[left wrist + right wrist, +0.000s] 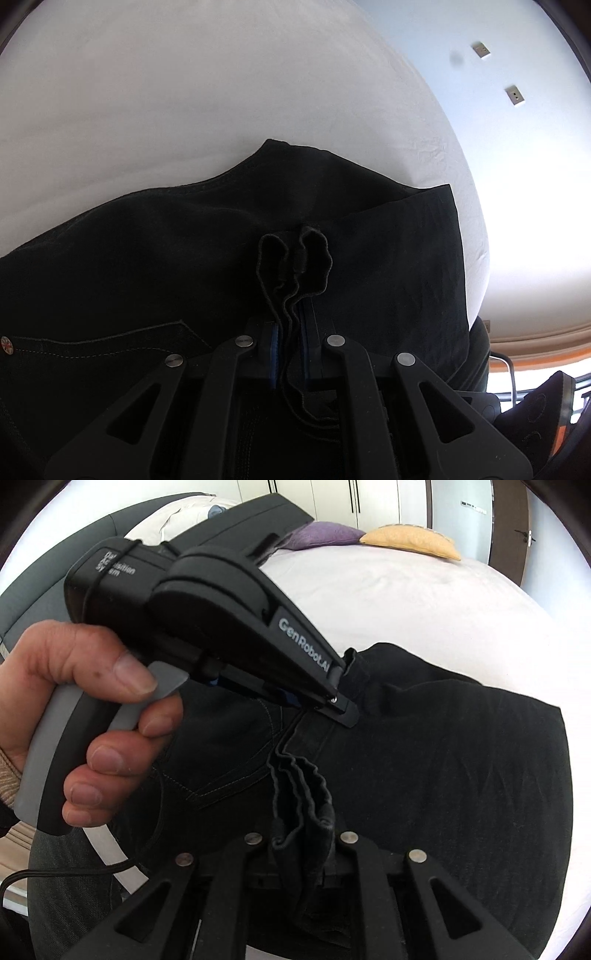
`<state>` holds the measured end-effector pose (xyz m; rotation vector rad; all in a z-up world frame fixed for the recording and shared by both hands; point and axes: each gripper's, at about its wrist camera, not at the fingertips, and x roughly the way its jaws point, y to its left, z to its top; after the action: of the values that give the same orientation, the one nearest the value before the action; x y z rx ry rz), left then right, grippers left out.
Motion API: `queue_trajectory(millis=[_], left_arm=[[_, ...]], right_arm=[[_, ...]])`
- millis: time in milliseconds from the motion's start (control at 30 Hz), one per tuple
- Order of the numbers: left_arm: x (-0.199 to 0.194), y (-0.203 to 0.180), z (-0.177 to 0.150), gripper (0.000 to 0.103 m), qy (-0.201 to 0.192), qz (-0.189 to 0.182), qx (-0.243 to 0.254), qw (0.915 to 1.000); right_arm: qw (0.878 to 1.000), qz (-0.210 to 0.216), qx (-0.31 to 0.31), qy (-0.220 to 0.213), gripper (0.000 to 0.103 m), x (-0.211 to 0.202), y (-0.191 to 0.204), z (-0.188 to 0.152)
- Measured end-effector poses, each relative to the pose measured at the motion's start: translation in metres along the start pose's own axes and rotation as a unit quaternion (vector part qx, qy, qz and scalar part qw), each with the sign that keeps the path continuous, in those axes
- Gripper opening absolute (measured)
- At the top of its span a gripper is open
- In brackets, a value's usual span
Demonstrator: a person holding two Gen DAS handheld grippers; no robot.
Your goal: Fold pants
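Observation:
Black pants [147, 258] lie spread on a white bed [184, 92]. In the left wrist view my left gripper [290, 350] is shut on a bunched, layered edge of the pants, and folds of cloth stick up between the blue pads [275, 350]. In the right wrist view the pants [443, 757] run across the bed [406, 590]. My right gripper [303, 838] is shut on a pleated bunch of the same cloth. The left gripper [345, 710] sits just beyond it, tip down on the fabric, held by a hand [74, 686].
A purple pillow [325, 535] and a yellow pillow [410, 541] lie at the far end of the bed. Wardrobe doors [351, 498] stand behind them. The bed's right edge [476, 229] curves close to the pants. A cable [74, 871] trails from the left gripper's handle.

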<state>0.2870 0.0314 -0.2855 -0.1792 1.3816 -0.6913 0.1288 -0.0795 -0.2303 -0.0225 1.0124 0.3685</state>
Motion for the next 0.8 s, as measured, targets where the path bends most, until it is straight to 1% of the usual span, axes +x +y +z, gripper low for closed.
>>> queue_trajectory(millis=[33,67,133,200,300,367,433,500,533,600,633,667,700,767,800], left_arm=[[0.001,0.003,0.000,0.009,-0.001,-0.001,-0.003,1.0000],[0.005,0.005,-0.001,0.011,-0.002,0.002,-0.006,1.0000],[0.007,0.011,-0.004,0.011,-0.002,-0.005,-0.011,0.9999],[0.005,0.011,-0.007,0.012,-0.010,-0.007,-0.011,0.9999],[0.004,0.011,-0.013,0.013,-0.012,-0.004,-0.013,0.9998],[0.003,0.003,-0.018,0.014,-0.013,0.003,-0.009,0.9999],[-0.001,-0.002,-0.021,0.014,-0.015,0.025,-0.002,0.9996],[-0.005,0.003,-0.023,0.013,-0.009,0.059,0.002,0.9982],[-0.010,0.010,-0.023,0.013,-0.009,0.073,0.001,0.9973],[-0.020,0.016,-0.026,0.013,-0.018,0.106,-0.005,0.9942],[-0.028,0.014,-0.027,0.013,-0.030,0.124,-0.006,0.9918],[-0.039,-0.001,-0.022,0.013,-0.040,0.128,-0.001,0.9910],[-0.044,-0.010,-0.022,0.013,-0.052,0.123,0.007,0.9910],[-0.049,-0.036,-0.024,0.013,-0.077,0.097,0.022,0.9921],[-0.047,-0.052,-0.025,0.013,-0.088,0.073,0.029,0.9931]], right_arm=[[1.000,0.000,-0.002,0.002,0.015,0.002,0.002,0.000],[1.000,0.001,-0.004,0.007,0.019,0.005,0.003,0.000],[1.000,0.014,0.000,0.020,0.026,0.009,0.000,-0.002],[0.999,0.027,0.007,0.015,0.029,0.008,-0.001,-0.004],[0.999,0.047,0.015,0.014,0.038,0.005,-0.005,-0.009],[0.997,0.065,0.022,0.021,0.052,0.001,-0.007,-0.009],[0.995,0.089,0.035,0.022,0.054,-0.010,-0.013,-0.010],[0.994,0.098,0.038,0.017,0.055,-0.024,-0.019,-0.013],[0.993,0.108,0.044,0.016,0.055,-0.034,-0.023,-0.021],[0.989,0.135,0.062,0.002,0.055,-0.054,-0.040,-0.025],[0.987,0.147,0.071,-0.008,0.055,-0.065,-0.054,-0.027],[0.984,0.159,0.082,-0.016,0.055,-0.075,-0.069,-0.030],[0.980,0.174,0.096,-0.022,0.055,-0.081,-0.085,-0.026],[0.972,0.199,0.125,-0.029,0.055,-0.088,-0.127,-0.024],[0.968,0.204,0.141,-0.033,0.055,-0.089,-0.150,-0.022]])
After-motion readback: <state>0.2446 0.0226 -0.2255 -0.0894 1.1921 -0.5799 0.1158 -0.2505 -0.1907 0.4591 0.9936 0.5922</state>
